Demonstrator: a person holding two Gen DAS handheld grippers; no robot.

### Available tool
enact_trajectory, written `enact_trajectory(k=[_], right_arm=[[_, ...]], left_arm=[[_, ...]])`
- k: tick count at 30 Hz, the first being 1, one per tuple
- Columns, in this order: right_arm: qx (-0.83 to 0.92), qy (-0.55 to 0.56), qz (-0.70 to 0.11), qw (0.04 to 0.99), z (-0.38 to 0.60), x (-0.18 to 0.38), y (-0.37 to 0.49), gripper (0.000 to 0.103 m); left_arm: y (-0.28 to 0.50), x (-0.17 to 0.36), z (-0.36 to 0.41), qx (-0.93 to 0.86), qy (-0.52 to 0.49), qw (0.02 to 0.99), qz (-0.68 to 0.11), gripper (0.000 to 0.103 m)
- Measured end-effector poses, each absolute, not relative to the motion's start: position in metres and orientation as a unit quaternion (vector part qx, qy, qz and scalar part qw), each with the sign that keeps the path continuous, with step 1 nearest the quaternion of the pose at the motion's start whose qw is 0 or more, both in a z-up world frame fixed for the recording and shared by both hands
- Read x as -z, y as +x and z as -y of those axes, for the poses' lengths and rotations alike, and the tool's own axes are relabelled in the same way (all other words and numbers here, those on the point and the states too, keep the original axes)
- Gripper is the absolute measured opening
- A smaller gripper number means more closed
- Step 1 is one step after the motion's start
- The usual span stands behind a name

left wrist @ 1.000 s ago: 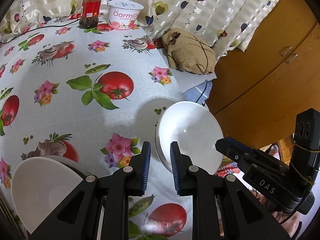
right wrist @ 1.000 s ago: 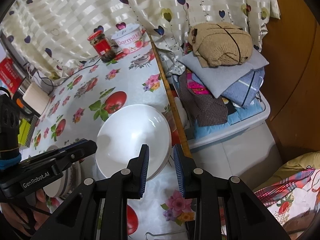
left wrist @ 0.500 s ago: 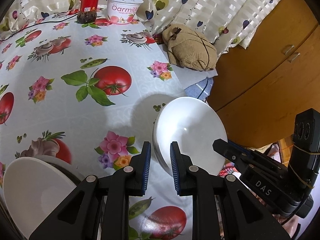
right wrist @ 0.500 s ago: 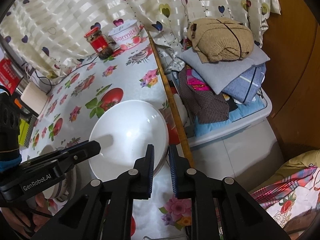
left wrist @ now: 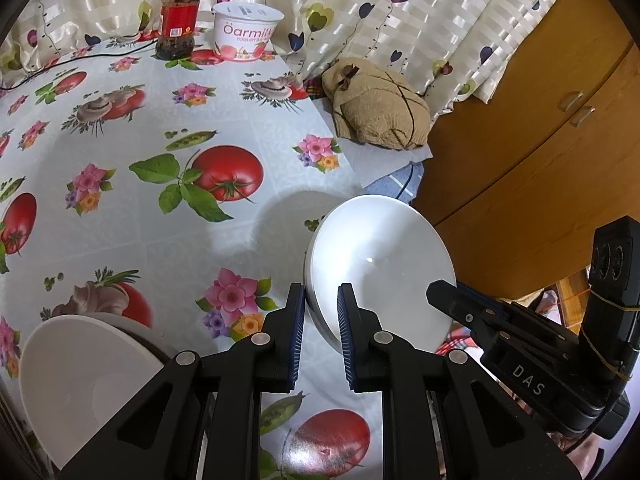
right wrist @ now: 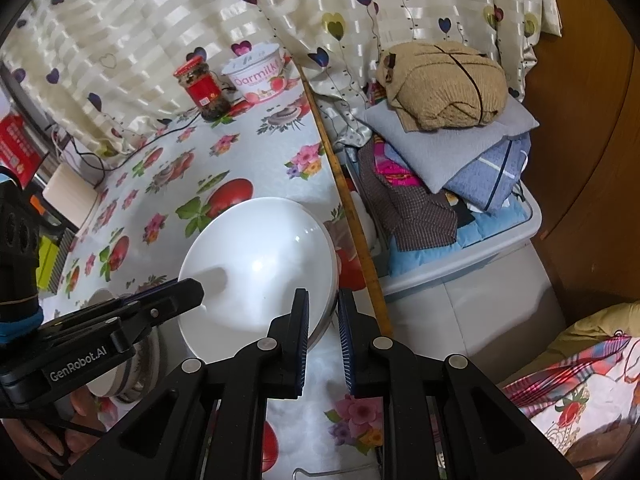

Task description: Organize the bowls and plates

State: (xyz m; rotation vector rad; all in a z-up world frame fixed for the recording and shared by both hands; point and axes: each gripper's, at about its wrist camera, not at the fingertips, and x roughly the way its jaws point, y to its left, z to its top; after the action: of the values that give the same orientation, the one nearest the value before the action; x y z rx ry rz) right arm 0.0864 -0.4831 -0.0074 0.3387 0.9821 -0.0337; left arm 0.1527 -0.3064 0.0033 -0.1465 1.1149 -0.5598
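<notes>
At table edge: white glossy plate [left wrist: 380,264], tilted, possibly stacked pair.

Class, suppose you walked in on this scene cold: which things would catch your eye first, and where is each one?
First the white bowl near the table's edge, tilted, with the right gripper shut on one side of its rim and the left gripper closing over the other. Then the loud tomato-and-flower tablecloth under it. At the far end, by the curtain, stand a red jar and a yogurt tub.
</notes>
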Motion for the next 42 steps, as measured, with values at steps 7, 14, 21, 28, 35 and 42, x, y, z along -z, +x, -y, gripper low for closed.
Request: enact_trajectory(k=[7,14,21,28,35,42], right_arm=[[0.014,0.157,-0.458,0.875,0.477,-0.008,0.08,0.015],[0.011,0.148,-0.447,0.882,0.462,-0.026,0.075,0.015],[0.003,0.139,-0.439,0.888,0.446,-0.04,0.073,0.015],[-0.008,0.126,-0.43,0.894,0.427,-0.055,0.073,0.015],[-0.024,0.111,-0.427,0.897,0.402,-0.067,0.075,0.015],[-0.047,0.096,-0.425,0.899,0.37,-0.074,0.076,0.015]], left_arm=[[0.146,-0.02,0.297,0.265,-0.075,0.818,-0.505,0.018],[0.138,-0.035,0.283,0.263,-0.083,0.826,-0.491,0.018],[0.133,-0.051,0.265,0.26,-0.095,0.834,-0.477,0.018],[0.128,-0.062,0.246,0.253,-0.105,0.842,-0.465,0.017],[0.121,-0.072,0.216,0.235,-0.117,0.853,-0.452,0.018],[0.108,-0.073,0.18,0.21,-0.132,0.86,-0.447,0.018]])
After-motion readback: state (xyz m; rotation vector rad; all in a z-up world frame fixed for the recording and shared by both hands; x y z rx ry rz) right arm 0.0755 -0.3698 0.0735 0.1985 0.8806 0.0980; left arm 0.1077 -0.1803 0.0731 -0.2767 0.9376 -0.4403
